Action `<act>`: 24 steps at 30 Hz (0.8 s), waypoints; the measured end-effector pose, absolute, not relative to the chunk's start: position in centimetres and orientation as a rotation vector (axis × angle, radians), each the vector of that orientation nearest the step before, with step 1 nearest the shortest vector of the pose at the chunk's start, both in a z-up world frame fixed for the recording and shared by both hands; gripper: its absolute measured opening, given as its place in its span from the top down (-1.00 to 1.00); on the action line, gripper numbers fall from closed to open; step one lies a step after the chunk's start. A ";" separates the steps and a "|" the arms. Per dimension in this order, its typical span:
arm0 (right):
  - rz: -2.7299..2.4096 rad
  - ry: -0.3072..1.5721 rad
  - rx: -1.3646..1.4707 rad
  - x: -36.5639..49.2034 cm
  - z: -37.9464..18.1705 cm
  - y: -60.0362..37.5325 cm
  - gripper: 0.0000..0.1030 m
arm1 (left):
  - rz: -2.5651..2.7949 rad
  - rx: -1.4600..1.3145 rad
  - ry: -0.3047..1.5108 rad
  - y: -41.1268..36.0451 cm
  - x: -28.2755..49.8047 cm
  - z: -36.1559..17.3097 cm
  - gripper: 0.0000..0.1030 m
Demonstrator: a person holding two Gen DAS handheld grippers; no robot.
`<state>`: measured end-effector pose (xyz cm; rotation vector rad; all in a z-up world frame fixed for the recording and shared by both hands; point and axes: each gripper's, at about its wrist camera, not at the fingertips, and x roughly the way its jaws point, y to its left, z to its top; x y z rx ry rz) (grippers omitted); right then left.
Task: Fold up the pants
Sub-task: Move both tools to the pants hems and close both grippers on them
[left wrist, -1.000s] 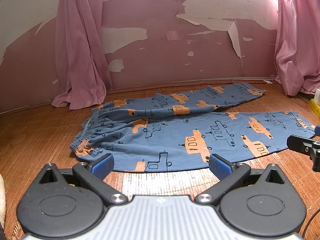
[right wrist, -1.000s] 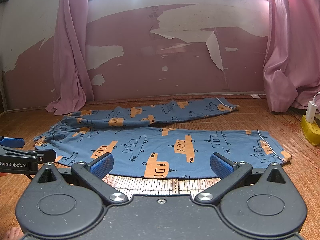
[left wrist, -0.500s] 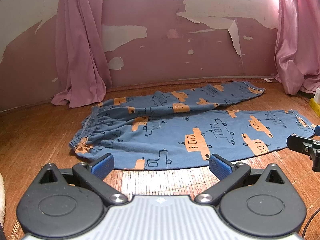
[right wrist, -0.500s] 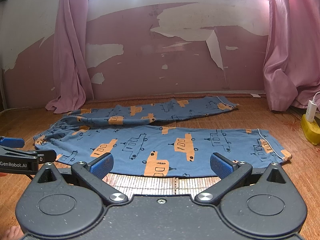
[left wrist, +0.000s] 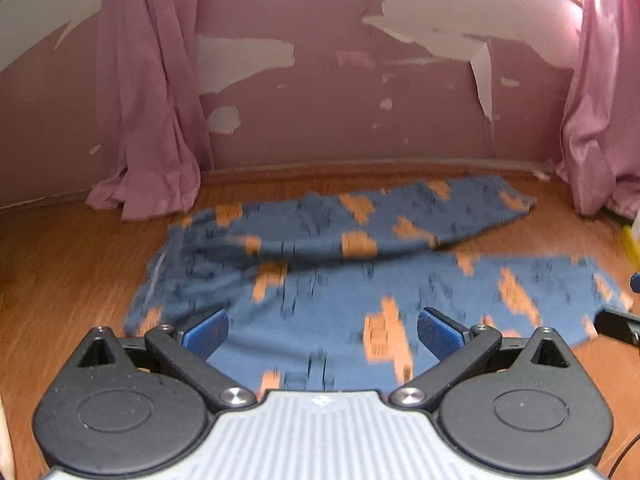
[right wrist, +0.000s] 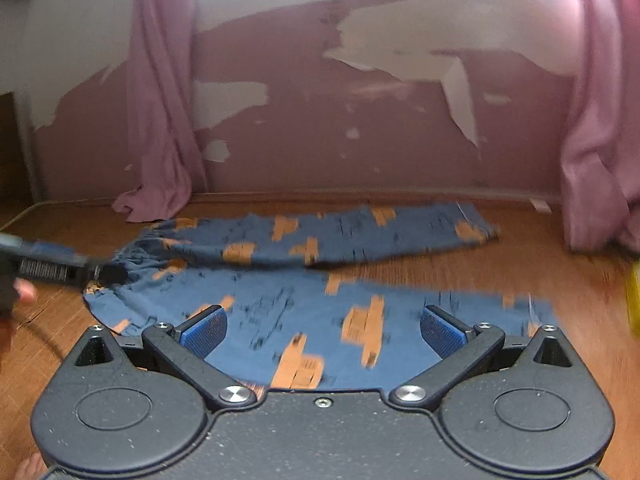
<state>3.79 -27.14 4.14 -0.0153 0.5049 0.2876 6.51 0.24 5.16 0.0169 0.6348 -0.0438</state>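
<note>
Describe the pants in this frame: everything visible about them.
The pants are blue soft-looking fabric printed with orange and dark outlined shapes, blurred here. They lie spread flat on the wooden floor, unfolded, gathered waistband to the left, legs running right and splayed apart. The far leg angles toward the wall; the near leg lies before both open grippers. Whether either gripper touches them cannot be told.

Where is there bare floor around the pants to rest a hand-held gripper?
Bare floor lies left of the waistband, and a wedge opens between the two legs toward the cuffs. The strip between pants and wall is narrow. The right edge is crowded by a curtain and a yellow object.
</note>
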 end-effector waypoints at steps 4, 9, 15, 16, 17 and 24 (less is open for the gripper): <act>0.431 0.594 -0.171 7.5 6.5 -27.8 -0.99 | -0.087 0.025 0.639 1.5 10.2 8.9 -1.00; 0.512 0.667 -0.245 12.7 7.1 -27.5 -0.99 | -0.124 0.142 0.704 3.5 16.6 11.6 -1.00; 0.560 0.686 -0.350 22.1 5.7 -26.5 -0.99 | -0.185 0.306 0.703 6.0 24.8 8.9 -1.00; 0.574 0.691 -0.339 24.4 5.4 -26.3 -0.99 | -0.196 0.314 0.707 6.4 26.0 7.9 -1.00; 0.583 0.694 -0.325 26.5 5.0 -26.0 -0.99 | -0.203 0.320 0.719 6.7 27.5 6.8 -1.00; 0.700 0.729 -0.402 39.4 2.0 -22.9 -0.99 | -0.344 0.352 0.729 5.4 35.3 1.5 -0.99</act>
